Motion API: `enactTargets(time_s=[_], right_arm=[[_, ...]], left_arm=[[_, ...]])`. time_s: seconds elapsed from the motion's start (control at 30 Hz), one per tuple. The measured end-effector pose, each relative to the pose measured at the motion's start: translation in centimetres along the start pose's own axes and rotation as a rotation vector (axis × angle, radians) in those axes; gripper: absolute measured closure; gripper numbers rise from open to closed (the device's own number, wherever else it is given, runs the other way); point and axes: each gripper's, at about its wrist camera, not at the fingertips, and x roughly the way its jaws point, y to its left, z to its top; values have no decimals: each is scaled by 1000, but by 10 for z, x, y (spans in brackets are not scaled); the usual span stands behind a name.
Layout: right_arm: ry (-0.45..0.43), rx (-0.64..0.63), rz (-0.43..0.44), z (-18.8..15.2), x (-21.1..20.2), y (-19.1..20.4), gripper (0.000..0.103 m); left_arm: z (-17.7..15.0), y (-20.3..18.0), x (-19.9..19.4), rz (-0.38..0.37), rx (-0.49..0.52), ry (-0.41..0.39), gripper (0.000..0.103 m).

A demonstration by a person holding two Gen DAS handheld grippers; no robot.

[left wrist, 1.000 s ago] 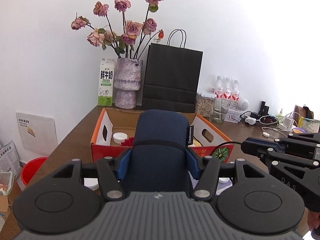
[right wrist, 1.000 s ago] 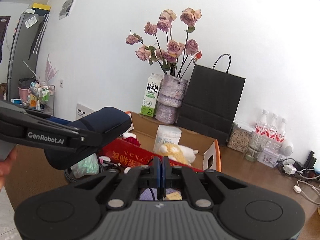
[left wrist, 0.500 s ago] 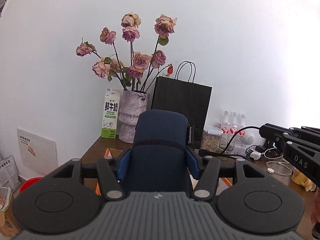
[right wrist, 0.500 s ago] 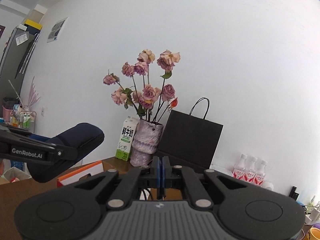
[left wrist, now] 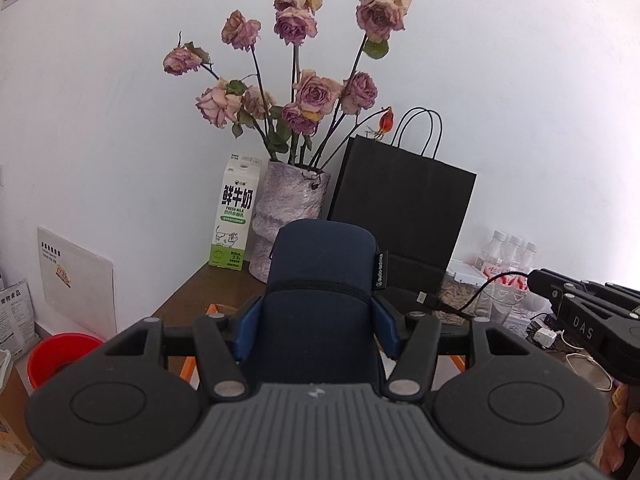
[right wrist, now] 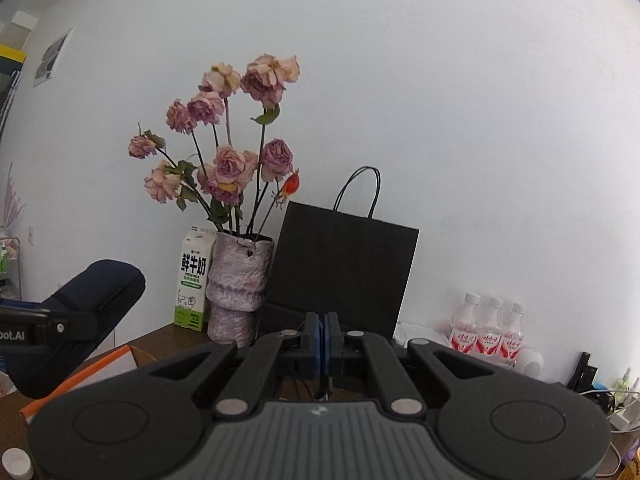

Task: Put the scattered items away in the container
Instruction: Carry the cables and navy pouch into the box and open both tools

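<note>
My left gripper is shut on a navy blue zip pouch, its blue pads pressing both sides; the pouch juts forward and hides the table behind it. From the right wrist view the same pouch hangs at the far left, above the orange edge of the cardboard box. Only slivers of the box's orange rim show under my left fingers. My right gripper is shut, pads together. A thin black cable with a plug end runs from my right gripper towards the pouch.
At the back by the wall stand a vase of dried roses, a milk carton and a black paper bag. Water bottles and chargers sit at the right. A red bucket is on the floor left.
Both grippers have risen and pulled back, and the views have tilted up. The box, fully seen a second ago, has sunk almost out of view. The pouch and the cable stay gripped.
</note>
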Motion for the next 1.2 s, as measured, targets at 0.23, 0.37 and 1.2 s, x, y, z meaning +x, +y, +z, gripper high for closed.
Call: enactTargets(time_s=[0.23, 0.37, 1.2], right_arm=[[126, 85, 14, -51, 54, 5, 102], [164, 123, 44, -81, 68, 9, 102], [231, 209, 151, -103, 60, 9, 4]], left_arm=[[-29, 7, 55, 64, -32, 91, 44], [-46, 9, 78, 79, -17, 168, 44], [-56, 1, 60, 105, 56, 73, 0]])
